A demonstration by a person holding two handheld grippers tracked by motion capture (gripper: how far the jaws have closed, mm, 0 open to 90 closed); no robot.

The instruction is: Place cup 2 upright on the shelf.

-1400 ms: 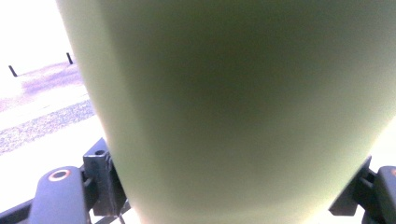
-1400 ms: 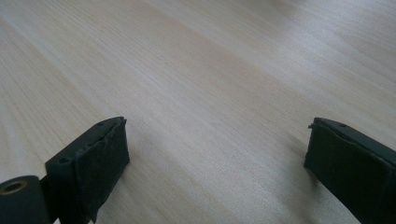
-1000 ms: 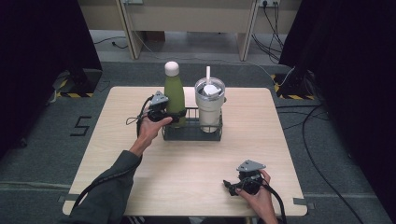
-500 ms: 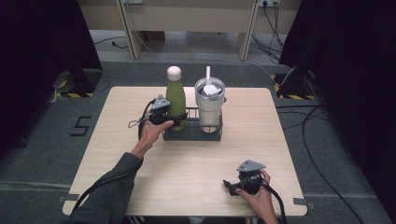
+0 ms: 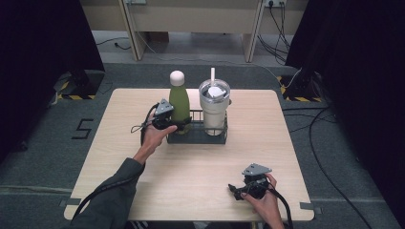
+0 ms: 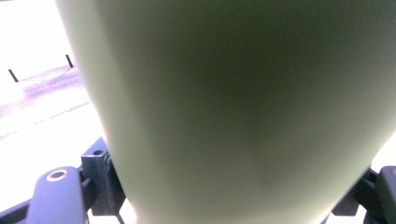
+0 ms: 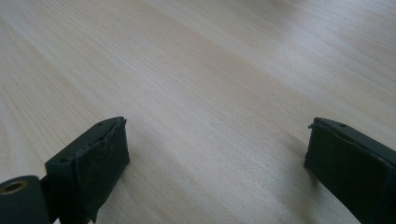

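The left claw (image 5: 177, 125) is seen closed about the lower body of the green bottle (image 5: 179, 102), which is stood upright in the black wire rack (image 5: 198, 133); in the left gripper view the bottle's green wall (image 6: 243, 112) is pressed between the two jaws. Just beyond the bottle from that claw, a lidded tumbler (image 5: 214, 107) with a straw is held in the same rack; well apart, the right claw (image 5: 235, 189) is kept wide open and empty just above the bare wooden surface (image 7: 196, 70).

High view: overhead, facing forward-down on whole desk (image 5: 191, 171); left gripper view: pressed close against green bottle (image 6: 243, 107); right gripper view: low, near shared desk surface.
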